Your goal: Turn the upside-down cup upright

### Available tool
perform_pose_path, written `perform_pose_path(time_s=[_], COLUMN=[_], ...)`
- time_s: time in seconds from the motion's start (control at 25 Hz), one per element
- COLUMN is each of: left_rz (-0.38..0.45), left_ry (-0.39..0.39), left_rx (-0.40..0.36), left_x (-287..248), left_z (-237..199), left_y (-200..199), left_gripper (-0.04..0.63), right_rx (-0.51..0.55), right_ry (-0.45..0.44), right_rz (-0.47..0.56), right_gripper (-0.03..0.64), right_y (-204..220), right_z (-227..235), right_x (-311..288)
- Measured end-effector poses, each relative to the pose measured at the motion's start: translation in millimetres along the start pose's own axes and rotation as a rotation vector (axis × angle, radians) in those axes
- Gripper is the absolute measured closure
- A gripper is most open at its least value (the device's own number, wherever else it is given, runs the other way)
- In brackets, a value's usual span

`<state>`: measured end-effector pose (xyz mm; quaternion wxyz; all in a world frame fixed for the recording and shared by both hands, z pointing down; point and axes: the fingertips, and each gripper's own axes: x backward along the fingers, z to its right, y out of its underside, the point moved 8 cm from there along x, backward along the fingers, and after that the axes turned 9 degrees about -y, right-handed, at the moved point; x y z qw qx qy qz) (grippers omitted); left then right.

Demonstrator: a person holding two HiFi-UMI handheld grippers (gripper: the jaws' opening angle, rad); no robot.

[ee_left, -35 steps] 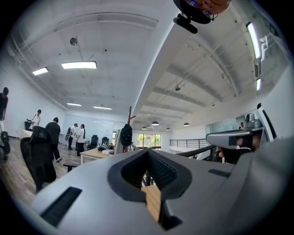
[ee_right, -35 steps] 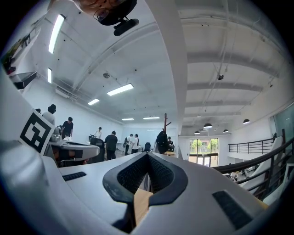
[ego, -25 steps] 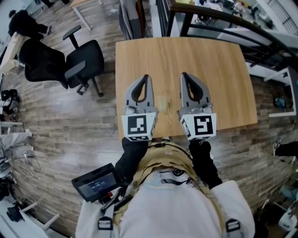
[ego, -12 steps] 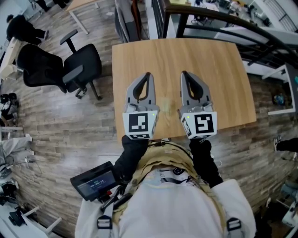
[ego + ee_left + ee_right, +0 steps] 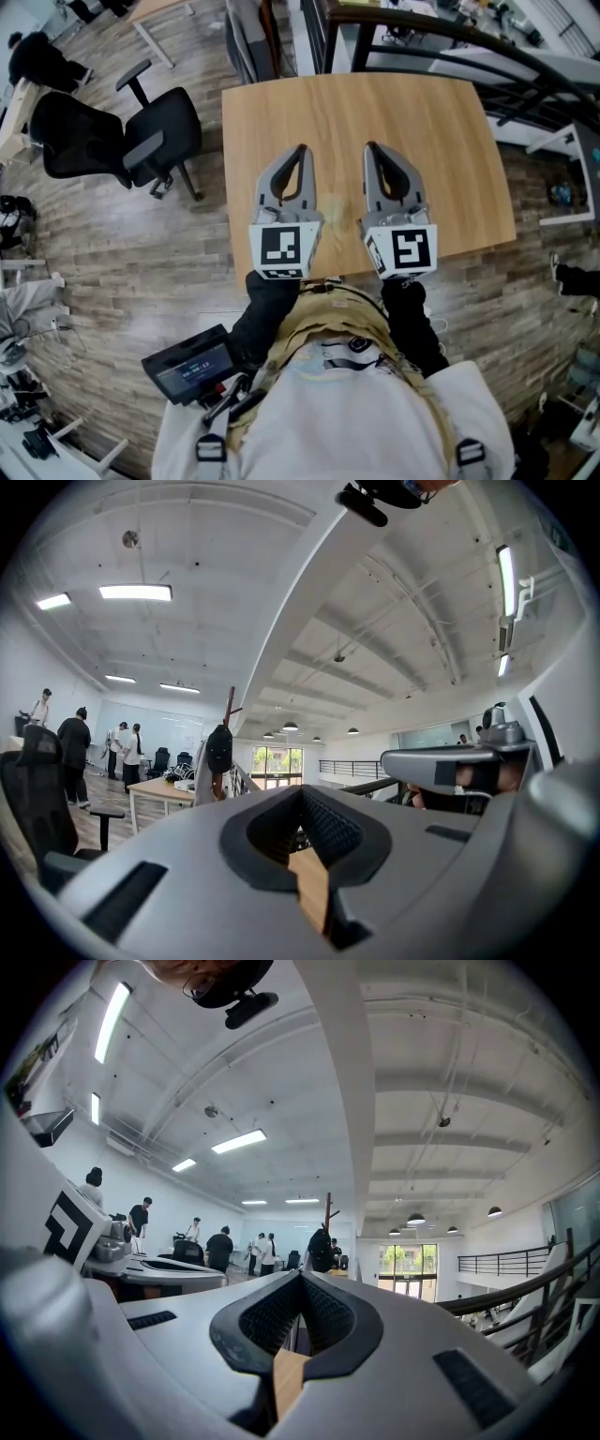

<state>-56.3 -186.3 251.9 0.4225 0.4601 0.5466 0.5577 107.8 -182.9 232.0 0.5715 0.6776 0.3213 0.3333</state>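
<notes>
Wood-grain counter (image 5: 450, 141), one, lies beneath two tongs: left tongs (image 5: 300, 148) and right tongs (image 5: 368, 147), each clenched on nothing. One faint pale patch (image 5: 333, 208) on the counter sits between them; whether it is the cup cannot be told.

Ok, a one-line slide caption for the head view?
Shut left gripper and shut right gripper side by side over a wooden table; no cup visible.

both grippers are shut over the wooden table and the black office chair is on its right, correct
No: the head view shows the black office chair standing on the floor to the left of the wooden table, not its right. The left gripper and right gripper are indeed shut over it.
</notes>
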Motion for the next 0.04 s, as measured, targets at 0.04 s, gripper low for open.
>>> perform_pose_path(time_s=[0.04], left_rz=[0.0], left_ry=[0.002], left_rx=[0.001], left_x=[-1.9], left_z=[-0.3], left_y=[0.5], left_gripper=[0.594], right_rx=[0.0], right_ry=[0.001], right_rz=[0.0], right_gripper=[0.597], right_y=[1.0], right_z=[0.9], right_x=[-1.3])
